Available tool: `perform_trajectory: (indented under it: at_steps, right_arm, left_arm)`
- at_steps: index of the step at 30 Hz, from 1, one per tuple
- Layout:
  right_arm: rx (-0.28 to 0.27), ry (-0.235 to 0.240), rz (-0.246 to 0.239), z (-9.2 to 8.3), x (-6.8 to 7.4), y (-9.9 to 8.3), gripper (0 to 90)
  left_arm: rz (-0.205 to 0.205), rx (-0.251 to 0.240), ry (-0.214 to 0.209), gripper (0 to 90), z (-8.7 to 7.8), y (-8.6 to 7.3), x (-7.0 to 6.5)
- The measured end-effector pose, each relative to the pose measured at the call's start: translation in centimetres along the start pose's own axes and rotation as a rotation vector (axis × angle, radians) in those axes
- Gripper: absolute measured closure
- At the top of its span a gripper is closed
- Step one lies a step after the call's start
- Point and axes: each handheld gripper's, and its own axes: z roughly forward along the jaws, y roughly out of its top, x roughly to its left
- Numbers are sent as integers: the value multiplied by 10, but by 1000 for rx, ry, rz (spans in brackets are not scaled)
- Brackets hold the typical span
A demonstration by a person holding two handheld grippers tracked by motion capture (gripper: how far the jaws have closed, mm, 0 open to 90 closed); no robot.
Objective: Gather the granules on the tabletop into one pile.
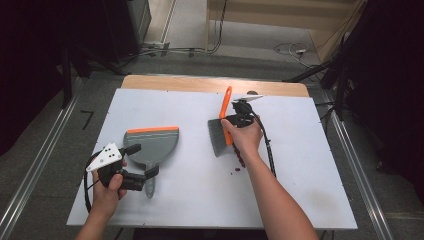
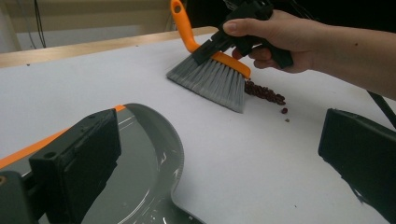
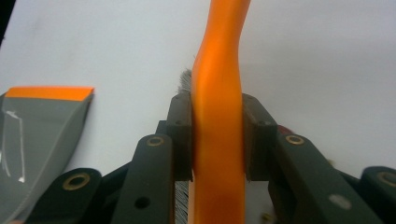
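Dustpan (image 1: pixel 152 145) lies at about eight o'clock on the white table (image 1: pixel 200 200), its orange-edged lip turned toward twelve and its handle pointing back to the person at six. The left gripper (image 1: pixel 145 176) sits at that handle; in the left gripper view its jaws stand wide apart, the pan's rim beside one of them, so nothing is pinched there. Toward three o'clock from the pan, well apart from it, the brush (image 1: pixel 220 131) stands with its grey bristles on the table, and the right gripper (image 3: pixel 217 140) is clamped tight on its orange handle. A small heap of dark red beans (image 2: pixel 264 92) lies just beside the bristles, on the side away from the pan. To sweep well, I would keep the bristles flat on the table and draw the beans toward nine o'clock in short strokes. The pan's lip should be turned to meet them first.
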Motion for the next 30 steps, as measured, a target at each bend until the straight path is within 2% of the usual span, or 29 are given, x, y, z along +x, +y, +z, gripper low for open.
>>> perform_trajectory:
  at_steps: [3, 5, 14, 30]
  right_arm:
    - [-10, -10, 16, -4, -8, -2, 677]
    - [-18, -20, 35, -10, -19, -5, 675]
    - [-41, -53, 58, -24, -38, -12, 673]
    - [-54, -103, 73, -40, -56, -18, 671]
  left_arm:
    - [1, 2, 1, 0, 0, 0, -1]
    - [1, 5, 3, 0, 1, 0, -1]
    - [5, 11, 5, 0, 2, 0, -2]
    - [3, 10, 3, 0, 2, -1, -1]
